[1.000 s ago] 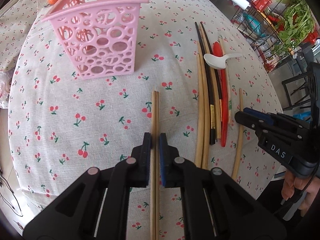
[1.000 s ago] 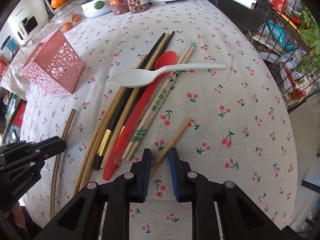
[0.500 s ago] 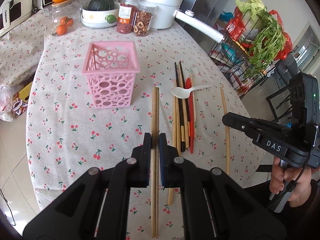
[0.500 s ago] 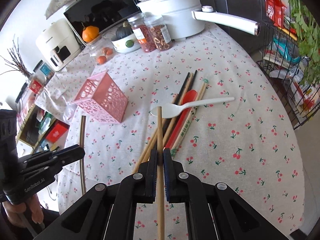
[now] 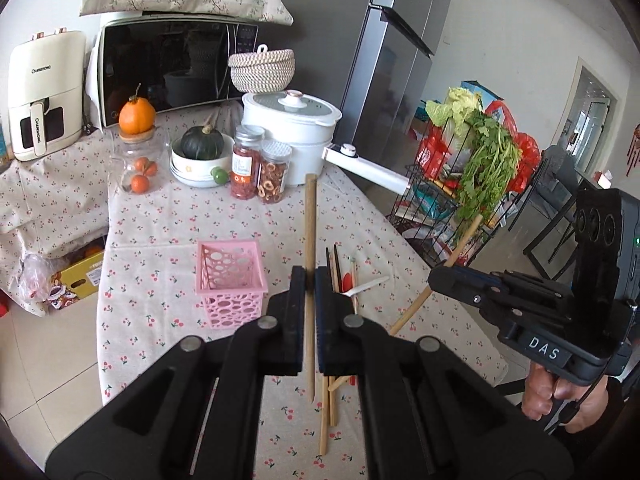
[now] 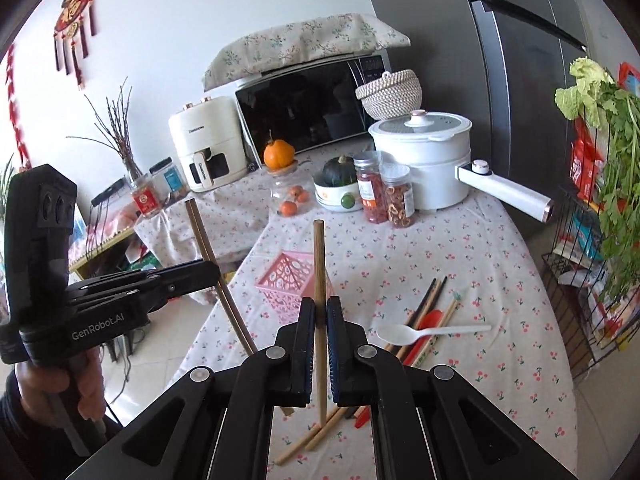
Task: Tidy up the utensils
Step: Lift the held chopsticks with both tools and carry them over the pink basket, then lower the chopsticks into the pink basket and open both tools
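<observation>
My left gripper (image 5: 310, 278) is shut on a pair of wooden chopsticks (image 5: 310, 220), its jaws still closing tighter on them; the pair is held in the air above the cherry-print tablecloth. My right gripper (image 6: 319, 308) is shut on a single wooden chopstick (image 6: 319, 256), also lifted. Each gripper shows in the other's view: the right gripper (image 5: 440, 280) with its chopstick (image 5: 464, 240), the left gripper (image 6: 210, 270) with its pair (image 6: 200, 232). The pink basket (image 5: 230, 280) (image 6: 286, 276) stands upright on the table. A white spoon (image 6: 424, 332), a red spoon (image 6: 428, 322) and several chopsticks (image 6: 428, 300) lie to its right.
At the table's far end stand a white pot (image 5: 292, 132) with a long handle (image 5: 368, 170), two jars (image 5: 260, 172) and a bowl with a squash (image 5: 200, 152). A wire rack of greens (image 5: 476, 176) stands right of the table. A person's hand (image 5: 548, 396) holds the right gripper.
The right gripper closed on the single chopstick. Both grippers rose off the table with their chopsticks and tipped upward, so the kitchen behind now shows.
</observation>
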Tool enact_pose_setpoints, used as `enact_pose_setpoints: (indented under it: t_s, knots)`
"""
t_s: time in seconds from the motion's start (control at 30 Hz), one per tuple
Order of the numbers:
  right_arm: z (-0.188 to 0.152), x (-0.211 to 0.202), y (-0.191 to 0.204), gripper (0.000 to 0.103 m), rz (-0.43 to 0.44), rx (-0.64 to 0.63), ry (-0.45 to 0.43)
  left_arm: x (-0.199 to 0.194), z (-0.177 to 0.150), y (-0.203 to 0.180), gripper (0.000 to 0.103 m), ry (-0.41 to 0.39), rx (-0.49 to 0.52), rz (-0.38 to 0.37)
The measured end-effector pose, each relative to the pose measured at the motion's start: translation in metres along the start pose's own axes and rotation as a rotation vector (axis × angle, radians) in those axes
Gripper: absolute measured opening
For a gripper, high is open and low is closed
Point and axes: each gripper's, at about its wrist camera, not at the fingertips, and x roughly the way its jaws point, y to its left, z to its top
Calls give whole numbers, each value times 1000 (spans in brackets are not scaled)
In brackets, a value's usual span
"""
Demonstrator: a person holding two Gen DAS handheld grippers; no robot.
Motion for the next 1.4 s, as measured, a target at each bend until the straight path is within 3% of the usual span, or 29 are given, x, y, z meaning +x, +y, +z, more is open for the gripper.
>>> enact_pose_setpoints:
  t_s: [0.27, 0.43, 0.7, 0.87, 1.1, 1.4]
  knots:
    - [53, -6, 6, 6, 32, 19, -126, -19, 39, 17, 5, -177, -31, 64]
    - [76, 4, 10, 6, 56, 39, -163, -24, 51, 18, 5, -263, 4, 110]
    - [93, 29, 14, 6, 70, 63, -217, 5, 52, 28, 5, -295, 27, 175]
    - [93, 53, 14, 6, 48, 53, -205, 43, 47, 37, 5, -212, 52, 215]
    - [82, 106, 11, 6, 38, 39, -38, 81, 40, 64, 5, -49, -37, 185]
    - [75, 135, -5, 6, 44, 104, 36, 95, 36, 65, 5, -9, -39, 182]
